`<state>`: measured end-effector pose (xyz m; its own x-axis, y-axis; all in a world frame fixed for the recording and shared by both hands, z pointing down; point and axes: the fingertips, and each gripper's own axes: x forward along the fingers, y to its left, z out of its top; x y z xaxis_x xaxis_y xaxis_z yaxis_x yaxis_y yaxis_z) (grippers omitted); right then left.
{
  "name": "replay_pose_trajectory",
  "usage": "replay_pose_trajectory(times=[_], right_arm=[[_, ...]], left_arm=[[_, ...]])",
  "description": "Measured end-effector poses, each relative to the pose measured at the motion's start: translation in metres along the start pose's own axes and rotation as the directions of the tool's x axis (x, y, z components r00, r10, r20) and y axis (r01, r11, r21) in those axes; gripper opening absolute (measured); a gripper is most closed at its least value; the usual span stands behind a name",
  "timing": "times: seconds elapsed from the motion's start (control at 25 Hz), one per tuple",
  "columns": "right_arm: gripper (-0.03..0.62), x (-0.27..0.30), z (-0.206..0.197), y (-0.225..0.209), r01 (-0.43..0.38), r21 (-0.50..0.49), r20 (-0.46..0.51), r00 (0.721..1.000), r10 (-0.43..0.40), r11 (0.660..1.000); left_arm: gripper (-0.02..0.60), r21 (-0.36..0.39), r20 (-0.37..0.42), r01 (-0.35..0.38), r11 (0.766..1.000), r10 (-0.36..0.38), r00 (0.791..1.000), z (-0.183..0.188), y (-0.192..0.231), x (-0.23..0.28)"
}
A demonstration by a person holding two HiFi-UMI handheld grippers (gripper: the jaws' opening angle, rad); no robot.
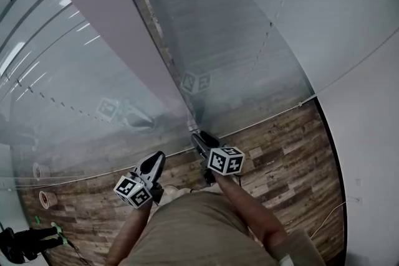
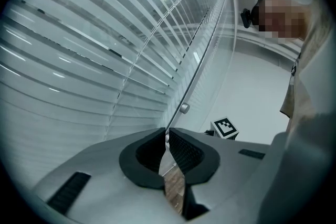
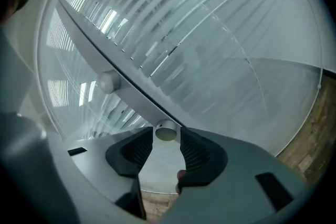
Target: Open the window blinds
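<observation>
White slatted blinds (image 1: 249, 28) hang behind glass on both sides of a grey upright frame post (image 1: 112, 22); their slats (image 3: 199, 34) lie nearly flat against the pane. A small round silver knob (image 3: 166, 132) sits on the post, and a second knob (image 3: 109, 82) sits higher up. My right gripper (image 3: 166, 136) is open, its jaws standing either side of the lower knob. It reaches the foot of the post in the head view (image 1: 194, 134). My left gripper (image 1: 157, 157) hangs short of the glass, shut (image 2: 167, 136) with nothing visible between its pads.
Wood-plank floor (image 1: 293, 152) runs along the window's foot, and a white wall (image 1: 368, 165) stands at the right. A tape roll (image 1: 47, 199) and a black and green object (image 1: 31, 240) lie at the lower left. A thin cable (image 1: 327, 218) trails at the lower right.
</observation>
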<state>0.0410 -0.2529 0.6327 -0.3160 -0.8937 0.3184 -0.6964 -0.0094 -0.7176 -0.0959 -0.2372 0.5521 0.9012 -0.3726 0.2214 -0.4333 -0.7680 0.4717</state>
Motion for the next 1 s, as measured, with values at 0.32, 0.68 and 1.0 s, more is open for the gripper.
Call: replay_pose_trajectory(times=[0.32,0.68,1.0], right_arm=[[0.126,0.005,0.002,0.002,0.049,-0.112,-0.063,0.996,-0.056,0.992],[0.126,0.006,0.000,0.013,0.193,-0.624,-0.043,0.959,-0.281,0.757],[0.183,-0.003,0.000,-0.001,-0.033,0.046,-0.039,0.999,0.035,0.998]], left_arm=[[0.014,-0.003,0.013,-0.008,1.000,0.008,1.000,0.002,0.004,-0.003],[0.014,0.002,0.012,-0.001,1.000,0.001,1.000,0.005,0.004,0.002],[0.014,0.007,0.009,-0.001,1.000,0.001,1.000,0.005,0.005,0.003]])
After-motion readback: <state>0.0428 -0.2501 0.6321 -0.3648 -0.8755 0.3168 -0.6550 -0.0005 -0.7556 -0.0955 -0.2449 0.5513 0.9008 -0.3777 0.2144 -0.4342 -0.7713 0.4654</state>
